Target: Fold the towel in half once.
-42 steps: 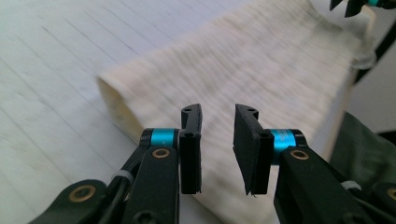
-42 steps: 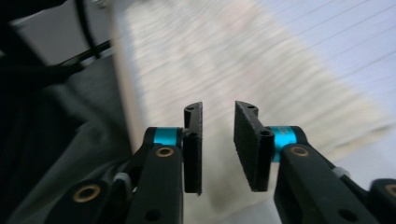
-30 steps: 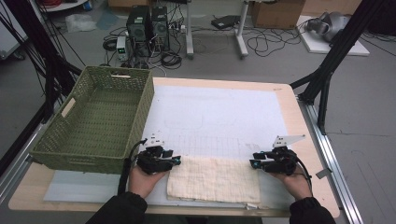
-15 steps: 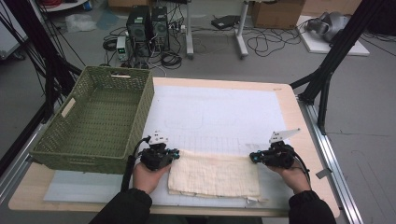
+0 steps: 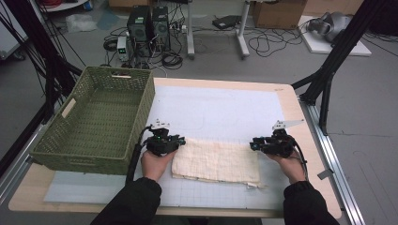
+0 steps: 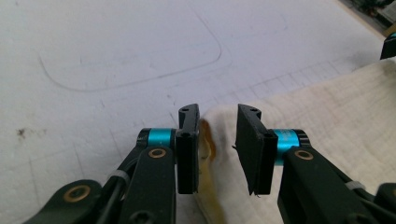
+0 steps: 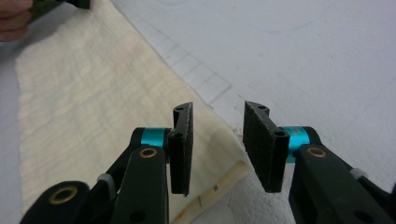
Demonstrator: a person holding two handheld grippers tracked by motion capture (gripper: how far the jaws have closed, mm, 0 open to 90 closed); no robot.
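Cream waffle-weave cotton, folded into a flat oblong towel, is seen lying on the white gridded mat near the front edge of the pale wooden tabletop, between the two hands of a person in dark sleeves. The left hand-held gripper is poised at the towel's far left corner and the right hand-held gripper at its far right corner. In the left gripper view the jaws of that tool are shown parted, having just been opening, with the folded corner between the pads but not pinched; in the right gripper view the jaws are likewise parted after just opening, with the hemmed edge beneath and between them, unclamped. A green woven plastic basket is set to the left of the mat, well apart from the cloth.

The towel is judged light, soft and limp: no shape would be kept if it were lifted by one point, and the layers could slide apart or unfold. A firm pinch through all layers at the two far corners is thought the safest hold, so that the fold is carried evenly. Little risk of damage is expected, though the fabric may slip from a shallow grip or drag on the mat.
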